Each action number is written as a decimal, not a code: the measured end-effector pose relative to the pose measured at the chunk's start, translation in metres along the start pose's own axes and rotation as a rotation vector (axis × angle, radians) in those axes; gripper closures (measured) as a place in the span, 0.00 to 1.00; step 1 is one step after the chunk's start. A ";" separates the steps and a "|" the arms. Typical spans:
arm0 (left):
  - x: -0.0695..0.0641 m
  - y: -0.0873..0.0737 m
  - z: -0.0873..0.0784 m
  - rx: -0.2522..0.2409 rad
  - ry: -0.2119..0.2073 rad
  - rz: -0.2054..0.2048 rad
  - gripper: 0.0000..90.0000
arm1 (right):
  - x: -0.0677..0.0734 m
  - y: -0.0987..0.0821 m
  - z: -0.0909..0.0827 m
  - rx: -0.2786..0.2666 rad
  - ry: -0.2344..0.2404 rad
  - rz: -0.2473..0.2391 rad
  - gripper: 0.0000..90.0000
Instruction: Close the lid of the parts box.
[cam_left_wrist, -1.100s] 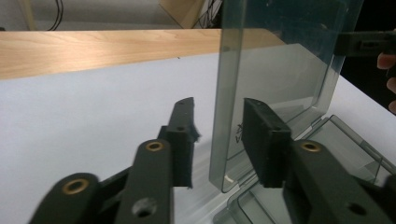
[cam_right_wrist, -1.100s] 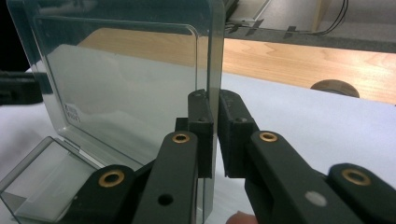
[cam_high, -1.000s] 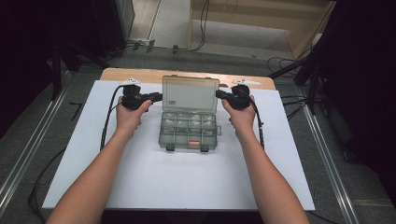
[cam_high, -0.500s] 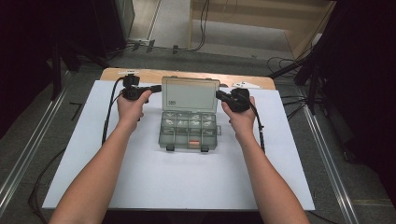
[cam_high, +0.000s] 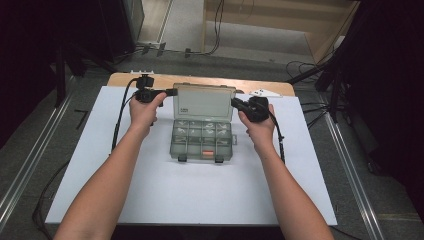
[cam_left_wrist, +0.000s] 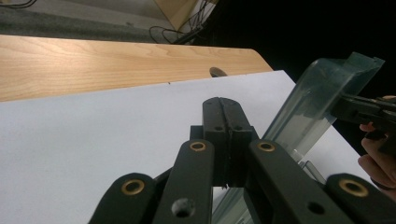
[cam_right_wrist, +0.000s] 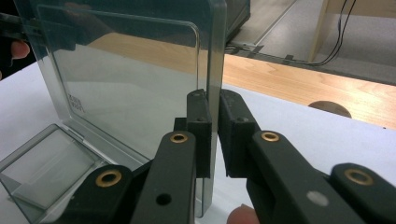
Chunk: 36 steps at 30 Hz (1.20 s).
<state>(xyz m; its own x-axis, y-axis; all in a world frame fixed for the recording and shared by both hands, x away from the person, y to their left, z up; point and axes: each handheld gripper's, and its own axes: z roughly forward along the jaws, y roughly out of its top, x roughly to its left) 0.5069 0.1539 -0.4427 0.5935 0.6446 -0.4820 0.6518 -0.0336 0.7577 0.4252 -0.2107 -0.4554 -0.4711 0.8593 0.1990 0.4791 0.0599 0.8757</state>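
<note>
1. The right gripper (cam_right_wrist: 212, 135) has its two black jaws pinched on the side edge of the lid (cam_right_wrist: 135, 84), thin plastic sandwiched between the pads.
2. The left gripper (cam_left_wrist: 227, 126) shows jaws pressed flat together with nothing between them; in its own view the lid's edge (cam_left_wrist: 317, 98) stands just to one side, apart from the tips. From the high view its tip (cam_high: 171, 92) sits right at the lid's left top corner, and contact there cannot be told.
3. The organiser box (cam_high: 202, 142) lies mid-mat on the white sheet (cam_high: 200, 195), lid standing nearly upright at the back on its hinge, compartments open toward the person.
4. Handling call: clear, smoky plastic, probably light and fairly stiff but thin, so the lid should flex if squeezed hard, and its smooth face looks slippery. The rim edge, where the right gripper already bites, looks the best hold.
5. The base could skate on the sheet if the lid is pushed back sharply.
6. One compartment holds something orange (cam_high: 207, 152); other contents are too small to name.
7. Writing: a small dark label (cam_right_wrist: 75, 103) on the lid, unreadable.
</note>
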 end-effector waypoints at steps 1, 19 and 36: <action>-0.001 0.000 0.000 0.001 -0.006 0.003 1.00 | 0.000 0.000 0.000 0.001 0.000 0.001 0.90; -0.008 -0.003 -0.001 0.013 -0.039 0.062 1.00 | -0.019 -0.006 -0.024 -0.004 0.092 0.078 0.58; -0.019 -0.006 -0.007 0.000 -0.057 0.092 1.00 | -0.018 0.007 -0.020 0.009 0.003 0.159 0.96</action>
<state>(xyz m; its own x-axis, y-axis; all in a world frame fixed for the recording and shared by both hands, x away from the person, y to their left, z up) 0.4889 0.1471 -0.4350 0.6765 0.5945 -0.4347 0.5937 -0.0909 0.7995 0.4219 -0.2357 -0.4443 -0.3907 0.8569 0.3363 0.5545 -0.0726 0.8290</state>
